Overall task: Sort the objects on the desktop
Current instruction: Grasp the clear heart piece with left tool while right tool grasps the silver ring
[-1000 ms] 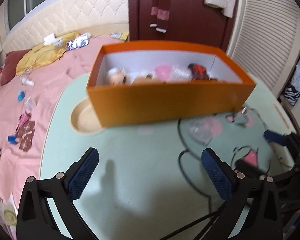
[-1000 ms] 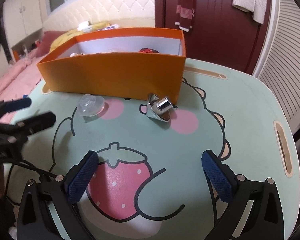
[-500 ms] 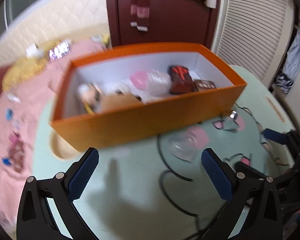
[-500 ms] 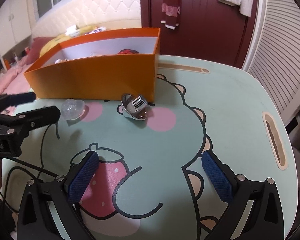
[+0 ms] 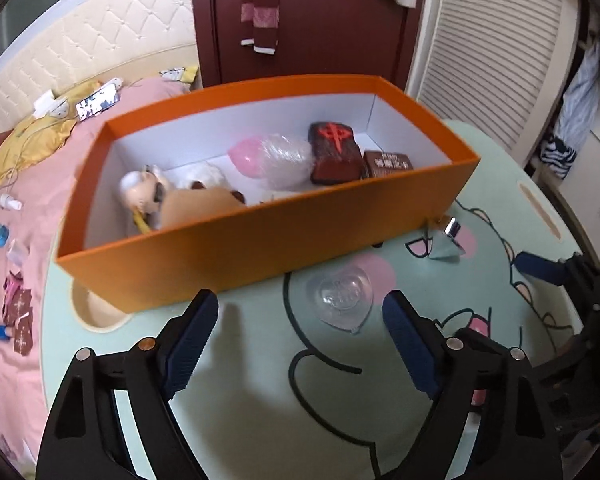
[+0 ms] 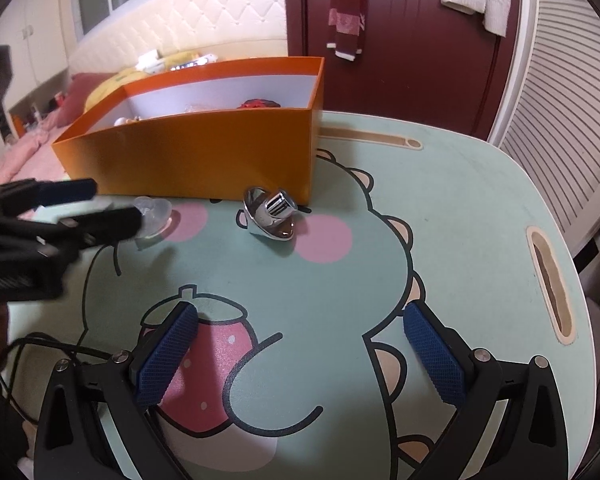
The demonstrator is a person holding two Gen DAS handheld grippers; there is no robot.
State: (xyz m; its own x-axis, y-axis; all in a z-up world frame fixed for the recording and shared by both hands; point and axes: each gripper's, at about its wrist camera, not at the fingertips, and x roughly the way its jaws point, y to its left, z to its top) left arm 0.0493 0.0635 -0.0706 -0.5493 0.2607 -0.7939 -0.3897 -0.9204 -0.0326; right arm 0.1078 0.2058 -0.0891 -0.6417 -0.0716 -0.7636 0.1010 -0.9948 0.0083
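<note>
The left gripper [image 5: 296, 336] hangs wide open and empty near a clear heart case [image 5: 342, 300] on the desk [image 5: 260, 400]; the right gripper [image 6: 300, 354] gapes empty too.

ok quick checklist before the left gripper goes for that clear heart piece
1. Left gripper open: ok, fingers spread wide and holding nothing.
2. Clear heart piece lined up: ok, it lies on the table ahead, nearer the right finger than the left.
3. Room around it: ok, apart from the orange box and the silver piece.
4. Right gripper out of the way: ok, open, off to the side.
5. Space in box: ok, bare floor shows.
</note>
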